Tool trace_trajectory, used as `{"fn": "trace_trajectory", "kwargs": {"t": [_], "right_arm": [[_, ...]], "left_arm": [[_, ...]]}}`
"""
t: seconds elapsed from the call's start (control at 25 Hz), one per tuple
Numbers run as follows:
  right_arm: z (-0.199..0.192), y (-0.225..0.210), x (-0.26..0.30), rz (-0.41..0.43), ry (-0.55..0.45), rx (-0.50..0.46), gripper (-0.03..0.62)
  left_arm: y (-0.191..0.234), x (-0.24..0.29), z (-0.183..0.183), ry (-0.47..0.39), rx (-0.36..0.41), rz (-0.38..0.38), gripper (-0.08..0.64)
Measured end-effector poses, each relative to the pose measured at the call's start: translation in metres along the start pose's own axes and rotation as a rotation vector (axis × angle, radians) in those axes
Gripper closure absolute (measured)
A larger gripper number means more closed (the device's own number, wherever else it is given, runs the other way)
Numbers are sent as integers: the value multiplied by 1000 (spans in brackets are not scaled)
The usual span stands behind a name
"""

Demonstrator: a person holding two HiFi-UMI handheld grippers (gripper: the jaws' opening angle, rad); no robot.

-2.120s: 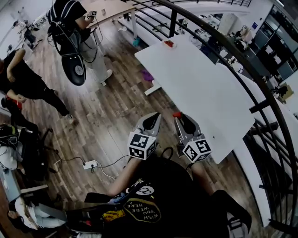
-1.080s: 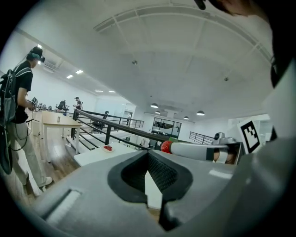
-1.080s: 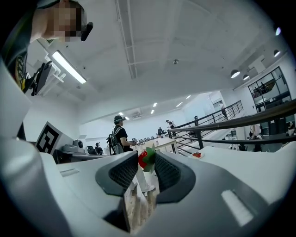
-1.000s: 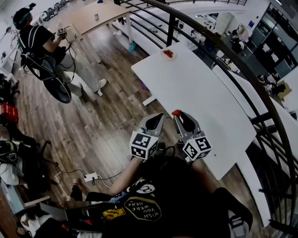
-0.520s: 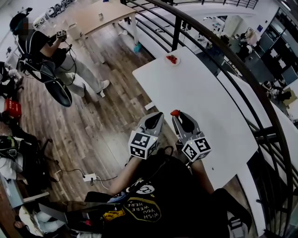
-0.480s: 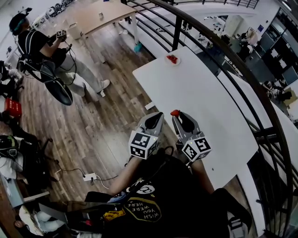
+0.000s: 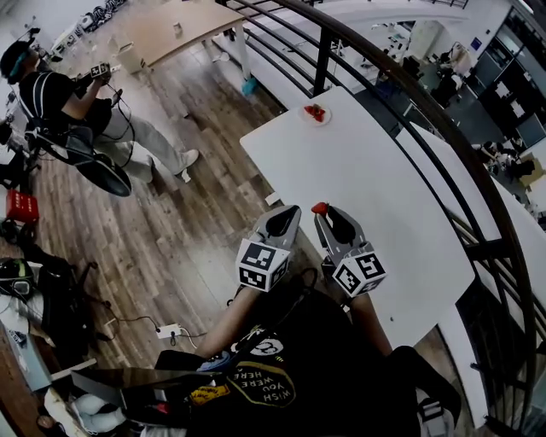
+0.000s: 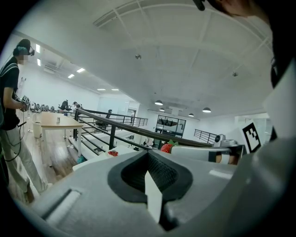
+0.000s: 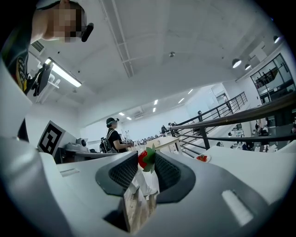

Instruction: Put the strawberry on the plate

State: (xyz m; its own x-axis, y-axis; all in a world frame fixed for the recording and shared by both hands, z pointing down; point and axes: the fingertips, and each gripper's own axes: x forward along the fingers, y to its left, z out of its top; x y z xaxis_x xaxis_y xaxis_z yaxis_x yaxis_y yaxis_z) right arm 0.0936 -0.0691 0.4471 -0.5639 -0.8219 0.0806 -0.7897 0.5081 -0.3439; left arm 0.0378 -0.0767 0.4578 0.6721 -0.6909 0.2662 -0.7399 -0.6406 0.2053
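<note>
My right gripper [image 7: 322,211] is shut on a red strawberry [image 7: 320,207] with a green leaf, held up at the near left edge of the white table [image 7: 384,196]. In the right gripper view the strawberry [image 9: 145,159] sits pinched between the black pads at the tips of the right gripper [image 9: 147,160]. A small white plate [image 7: 315,113] with something red on it lies at the table's far end, well ahead; the plate [image 9: 202,158] also shows to the right in that view. My left gripper [image 7: 290,211] hangs beside it, shut and empty, its pads [image 8: 152,166] meeting.
A black curved railing [image 7: 401,81] runs along the table's far side. Left of the table is wooden floor [image 7: 188,213] with a person [image 7: 60,102] standing on it, a wooden table [image 7: 171,26] behind, and a power strip with cables [image 7: 166,331] near my feet.
Both grippers keep their pose with the strawberry still held. The table and plate have slid a little lower in the head view, and the person on the floor has drifted left.
</note>
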Motion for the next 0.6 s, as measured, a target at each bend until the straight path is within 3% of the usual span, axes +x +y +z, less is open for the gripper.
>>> {"fn": "trace_trajectory", "kwargs": {"t": [0.6], "right_arm": [[13, -3, 93, -96, 2, -39, 477]], "left_arm": [[98, 20, 18, 14, -13, -79, 558]]}}
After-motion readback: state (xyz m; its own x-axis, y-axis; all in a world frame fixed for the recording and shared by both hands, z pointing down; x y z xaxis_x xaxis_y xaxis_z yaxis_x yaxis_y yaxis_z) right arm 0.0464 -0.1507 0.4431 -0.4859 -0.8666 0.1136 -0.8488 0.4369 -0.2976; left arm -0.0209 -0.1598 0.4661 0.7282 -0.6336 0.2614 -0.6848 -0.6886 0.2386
